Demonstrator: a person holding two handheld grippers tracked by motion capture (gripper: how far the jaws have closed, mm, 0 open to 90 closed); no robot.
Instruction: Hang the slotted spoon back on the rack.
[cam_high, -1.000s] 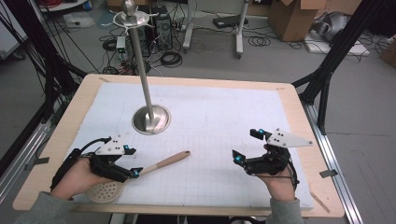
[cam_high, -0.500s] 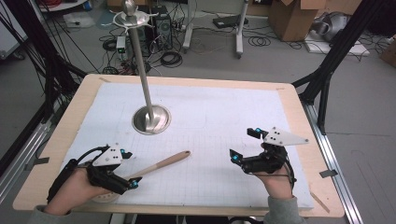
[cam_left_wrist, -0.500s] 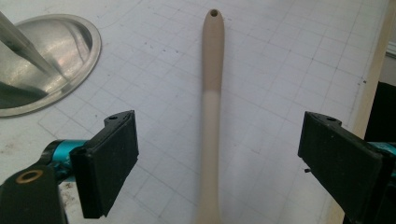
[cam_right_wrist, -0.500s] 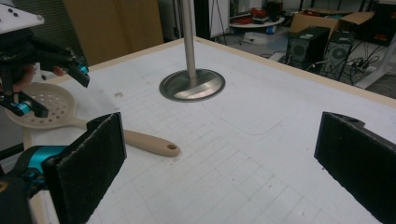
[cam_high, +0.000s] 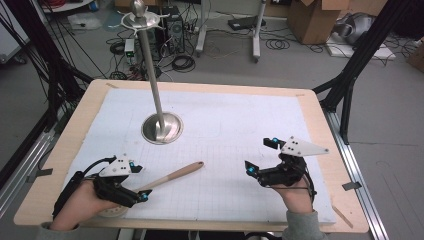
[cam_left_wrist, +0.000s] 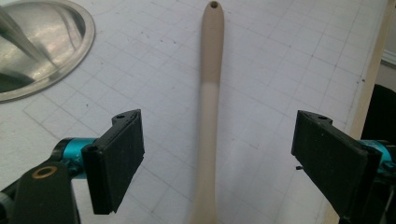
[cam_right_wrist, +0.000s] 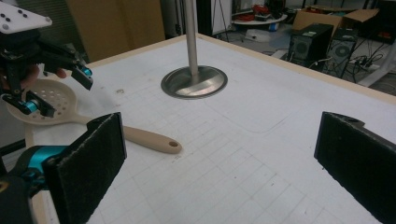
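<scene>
A beige slotted spoon lies flat on the white gridded mat, handle pointing away to the right. My left gripper hovers over the handle near the bowl. Its jaws have just been closing a little but stand wide, and the handle runs between them untouched. The perforated bowl sits under that hand, with the left gripper above it. My right gripper rests open at the right of the mat with nothing between its jaws.
A metal stand with a round base and a tall pole rises at the mat's left centre; its base lies just beyond the left gripper. The wooden table edge frames the mat. Cables and boxes litter the floor behind.
My left hand has shifted slightly toward the near edge and now covers more of the spoon's bowl. The spoon and the right gripper have stayed put.
</scene>
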